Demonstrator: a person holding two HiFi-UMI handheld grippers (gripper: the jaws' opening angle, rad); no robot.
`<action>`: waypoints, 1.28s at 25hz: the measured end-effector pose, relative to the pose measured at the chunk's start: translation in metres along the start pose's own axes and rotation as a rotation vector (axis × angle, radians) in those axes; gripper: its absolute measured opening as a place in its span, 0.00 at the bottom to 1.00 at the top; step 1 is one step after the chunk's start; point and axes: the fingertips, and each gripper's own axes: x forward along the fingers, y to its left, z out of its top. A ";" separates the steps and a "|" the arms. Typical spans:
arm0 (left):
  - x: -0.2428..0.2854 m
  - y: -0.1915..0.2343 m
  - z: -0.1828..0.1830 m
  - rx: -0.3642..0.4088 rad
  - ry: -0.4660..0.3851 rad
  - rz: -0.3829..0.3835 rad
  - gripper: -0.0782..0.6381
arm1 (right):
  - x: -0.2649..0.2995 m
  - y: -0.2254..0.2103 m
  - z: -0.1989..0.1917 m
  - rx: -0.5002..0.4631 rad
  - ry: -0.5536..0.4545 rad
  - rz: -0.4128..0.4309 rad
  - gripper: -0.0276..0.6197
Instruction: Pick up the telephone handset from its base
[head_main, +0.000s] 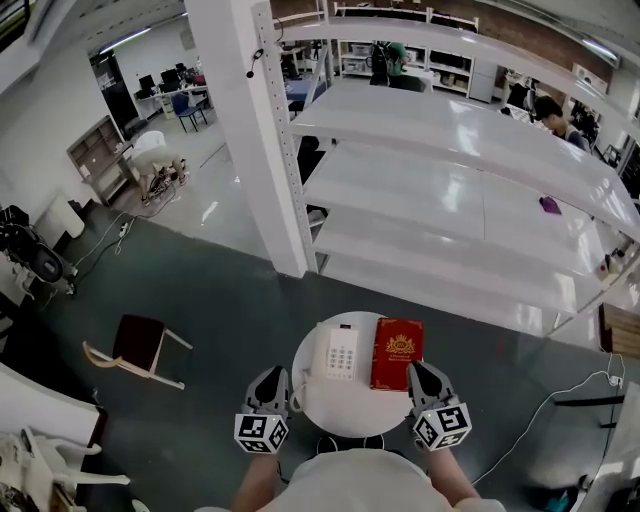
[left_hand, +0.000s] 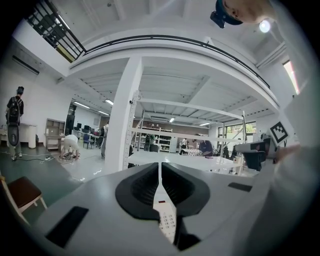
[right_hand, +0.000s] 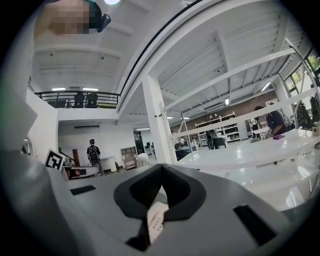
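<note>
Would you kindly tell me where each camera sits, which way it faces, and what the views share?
Head view: on the person's head, looking steeply down at the round table with the telephone; both forearms, the left gripper and the right gripper show.
Left gripper view: on the left gripper, facing level along its shut jaws toward the white pillar; a sleeve shows at right.
Right gripper view: on the right gripper, facing level along its shut jaws; the torso shows at left.
Shared: all three show that pillar.
</note>
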 end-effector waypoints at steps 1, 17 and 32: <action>0.001 0.000 -0.001 0.001 0.003 0.001 0.15 | 0.001 -0.001 0.000 -0.001 -0.001 0.002 0.05; 0.022 0.001 -0.038 -0.021 0.103 -0.014 0.15 | 0.013 -0.003 -0.004 -0.009 0.025 0.017 0.05; 0.046 -0.015 -0.143 0.130 0.324 -0.109 0.15 | 0.007 -0.012 -0.006 -0.012 0.045 -0.015 0.05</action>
